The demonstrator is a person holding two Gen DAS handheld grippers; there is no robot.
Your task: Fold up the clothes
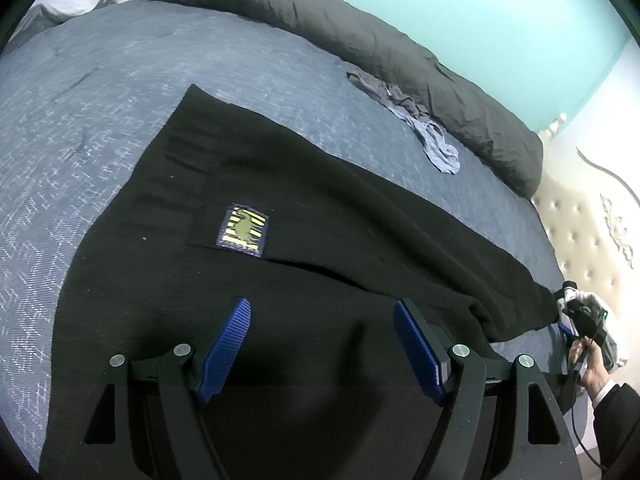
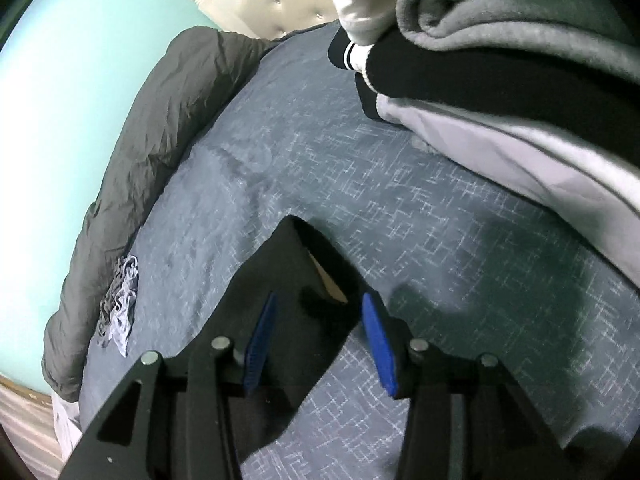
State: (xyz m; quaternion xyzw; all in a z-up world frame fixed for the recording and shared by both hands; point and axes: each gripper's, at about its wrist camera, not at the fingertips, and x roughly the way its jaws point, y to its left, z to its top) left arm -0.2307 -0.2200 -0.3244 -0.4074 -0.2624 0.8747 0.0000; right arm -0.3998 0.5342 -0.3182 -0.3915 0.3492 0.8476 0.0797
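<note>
I am holding my left gripper [image 1: 322,316] wide apart over the flat black knit garment [image 1: 280,280], its ribbed blue pads [image 1: 226,344] gripping nothing; whether they are touching the cloth I cannot tell. The garment is lying spread on the blue-grey patterned bedspread [image 1: 80,160], running from the near left toward the far right, with a small rectangular blue-and-yellow patch [image 1: 243,230] just beyond the pads. My right gripper [image 2: 318,308] is also standing open, moderately wide, poised over the pointed end of the same garment [image 2: 280,264], where a sliver of tan is showing that I cannot identify. Whether it is touching the fabric is unclear. At the right edge of the left view my right hand [image 1: 592,368], in a dark sleeve, is gripping its handle, largely cut off. Further off, a crumpled grey-blue cloth [image 1: 416,120] is lying beside the dark grey rumpled duvet [image 1: 360,32]. A stack of grey, black and white folded clothes [image 2: 500,60] is sitting far right, partly cropped.
</note>
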